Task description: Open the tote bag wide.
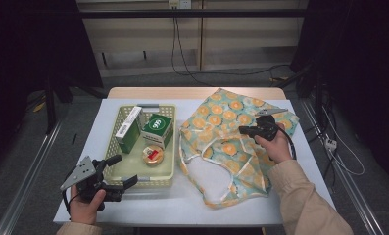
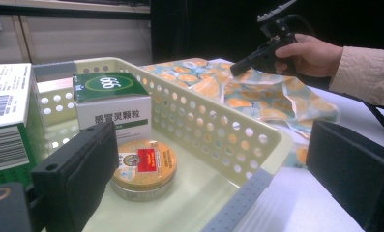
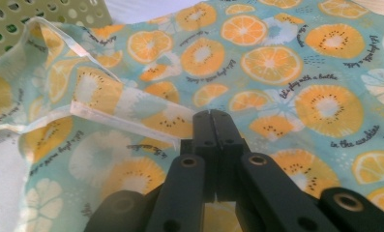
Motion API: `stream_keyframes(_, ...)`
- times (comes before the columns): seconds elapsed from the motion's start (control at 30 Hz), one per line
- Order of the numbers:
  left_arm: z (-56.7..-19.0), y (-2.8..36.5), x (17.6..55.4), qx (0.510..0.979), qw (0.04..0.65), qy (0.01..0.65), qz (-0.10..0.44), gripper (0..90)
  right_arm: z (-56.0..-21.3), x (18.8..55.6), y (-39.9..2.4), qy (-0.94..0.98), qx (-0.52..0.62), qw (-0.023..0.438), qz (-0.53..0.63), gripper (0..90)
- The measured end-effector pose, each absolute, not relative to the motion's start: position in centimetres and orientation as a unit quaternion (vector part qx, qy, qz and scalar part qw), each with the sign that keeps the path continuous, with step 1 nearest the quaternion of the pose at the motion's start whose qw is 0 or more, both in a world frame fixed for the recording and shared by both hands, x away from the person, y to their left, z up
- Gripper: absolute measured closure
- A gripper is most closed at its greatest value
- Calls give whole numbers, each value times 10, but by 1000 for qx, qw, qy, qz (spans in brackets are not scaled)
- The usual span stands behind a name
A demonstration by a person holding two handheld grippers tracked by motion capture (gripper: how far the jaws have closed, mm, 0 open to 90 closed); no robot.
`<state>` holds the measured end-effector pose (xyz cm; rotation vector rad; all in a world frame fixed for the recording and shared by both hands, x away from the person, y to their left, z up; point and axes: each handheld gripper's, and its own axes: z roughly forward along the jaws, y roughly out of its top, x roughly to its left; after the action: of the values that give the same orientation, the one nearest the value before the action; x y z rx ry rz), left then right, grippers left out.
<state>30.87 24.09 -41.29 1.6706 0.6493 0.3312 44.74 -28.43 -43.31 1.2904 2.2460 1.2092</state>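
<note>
A pale yellow perforated basket (image 1: pixel 112 147) stands left of centre. It holds an upright green and white box (image 1: pixel 128 128), a squarer green-topped box (image 1: pixel 158 128) and a round tin (image 1: pixel 153 155). An orange-slice print cloth bag (image 1: pixel 221 122) lies flat to its right. My left gripper (image 1: pixel 126 170) is open at the basket's near left corner; in the left gripper view its jaws straddle the basket wall (image 2: pixel 214 125), with the tin (image 2: pixel 143 166) just ahead. My right gripper (image 1: pixel 242 130) hovers shut over the bag (image 3: pixel 276 63), its tips (image 3: pixel 214 118) close to a folded strap, nothing seen between them.
The white table top (image 1: pixel 182 200) ends close in front of both hands. Cables hang from the gripper on the right and trail over the floor behind the table. Metal rails run along both sides of the table.
</note>
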Motion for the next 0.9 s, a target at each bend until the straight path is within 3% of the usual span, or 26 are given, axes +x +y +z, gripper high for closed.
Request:
stream_keyframes(0.5, -413, 241, 309, 725, 612, 281, 144, 45, -446, 455, -285, 781, 457, 162, 394, 885)
stream_keyframes(0.63, -413, 241, 309, 724, 613, 281, 145, 45, -441, 452, -285, 779, 457, 176, 392, 777)
stream_keyframes(0.9, -413, 241, 308, 723, 614, 282, 145, 46, -426, 436, -272, 786, 433, 183, 401, 467)
